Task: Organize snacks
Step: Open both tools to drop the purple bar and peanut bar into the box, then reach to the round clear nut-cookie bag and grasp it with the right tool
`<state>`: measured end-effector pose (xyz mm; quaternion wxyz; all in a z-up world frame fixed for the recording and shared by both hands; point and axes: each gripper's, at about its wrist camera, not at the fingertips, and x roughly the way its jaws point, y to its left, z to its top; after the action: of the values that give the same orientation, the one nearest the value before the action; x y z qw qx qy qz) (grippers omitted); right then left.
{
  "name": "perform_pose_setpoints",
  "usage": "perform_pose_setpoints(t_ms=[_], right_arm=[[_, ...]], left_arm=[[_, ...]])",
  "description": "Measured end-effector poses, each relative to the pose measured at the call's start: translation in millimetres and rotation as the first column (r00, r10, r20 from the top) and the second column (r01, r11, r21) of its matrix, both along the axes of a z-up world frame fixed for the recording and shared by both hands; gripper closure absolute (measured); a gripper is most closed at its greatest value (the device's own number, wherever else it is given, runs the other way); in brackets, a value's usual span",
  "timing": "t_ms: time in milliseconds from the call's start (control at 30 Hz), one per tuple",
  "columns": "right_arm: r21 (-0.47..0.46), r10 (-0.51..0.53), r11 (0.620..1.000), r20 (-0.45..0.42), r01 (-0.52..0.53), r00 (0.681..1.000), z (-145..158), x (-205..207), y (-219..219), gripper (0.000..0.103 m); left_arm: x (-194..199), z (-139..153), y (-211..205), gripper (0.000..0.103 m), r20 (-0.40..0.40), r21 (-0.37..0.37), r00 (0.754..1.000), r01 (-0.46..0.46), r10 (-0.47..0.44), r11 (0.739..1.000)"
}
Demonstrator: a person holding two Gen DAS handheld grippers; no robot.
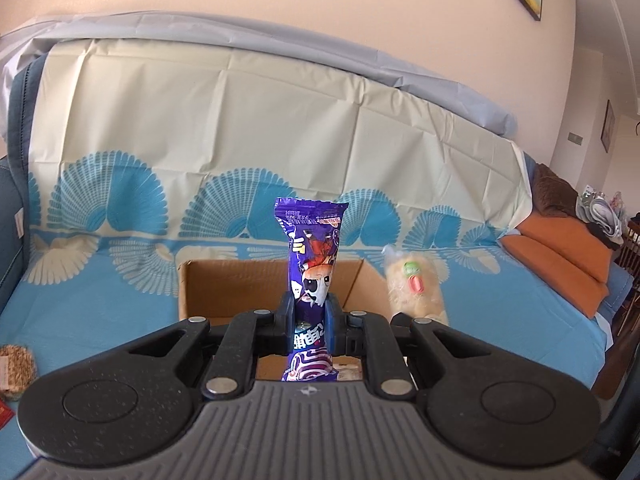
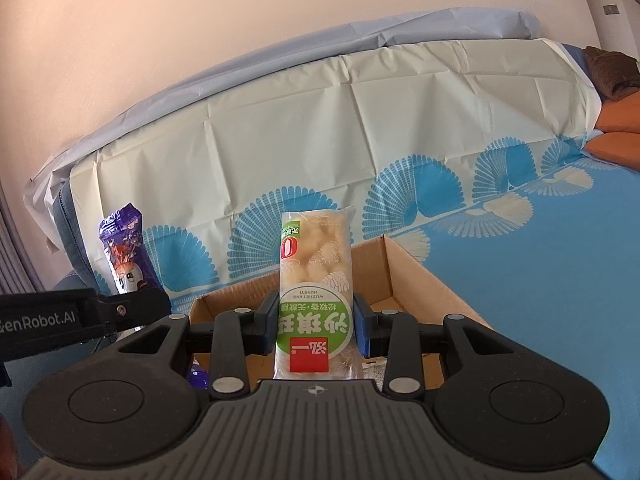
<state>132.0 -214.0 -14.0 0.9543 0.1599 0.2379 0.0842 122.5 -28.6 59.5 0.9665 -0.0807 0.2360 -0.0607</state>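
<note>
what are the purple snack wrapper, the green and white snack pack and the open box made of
Purple snack wrapper: looks like glossy printed plastic film; shiny, with a crimped end seal.
Green and white snack pack: seemingly clear plastic film with a printed label; pale pieces show through.
Open box: likely corrugated cardboard, matte brown, with raw folded flaps.

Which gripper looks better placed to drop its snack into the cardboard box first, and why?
Probably the right gripper: its green-labelled snack sits above the cardboard box opening. The left gripper's purple snack is nearer the box's front edge.
</note>
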Motion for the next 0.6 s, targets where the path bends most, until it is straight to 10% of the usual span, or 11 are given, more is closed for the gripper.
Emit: perform_pose_setpoints(t_ms=[167, 433, 600], right_arm=[[-0.024, -0.043, 0.999, 0.016, 0.043, 0.999, 1.7, -2.6, 0.4, 0.028], [-0.066, -0.027, 0.997, -0.018, 0.026, 0.999, -8.8, -6.2, 12.8, 0.025], [-0.110, 0.050, 0.993, -0.012, -0.051, 0.999, -9.7, -15.5, 37.3, 0.024]], left_arm=[[-8.1, -1.9, 4.2, 0.050, 0.000, -0.021, 1.000, -0.018, 0.018, 1.000], [-73.2, -48.5, 72.5, 0.051, -0.088, -0.009, 0.986, -0.140, 0.139, 0.990], [-113.1, -83.6, 144.4, 0.070, -0.216, 0.055, 0.942, -0.249, 0.255, 0.967]])
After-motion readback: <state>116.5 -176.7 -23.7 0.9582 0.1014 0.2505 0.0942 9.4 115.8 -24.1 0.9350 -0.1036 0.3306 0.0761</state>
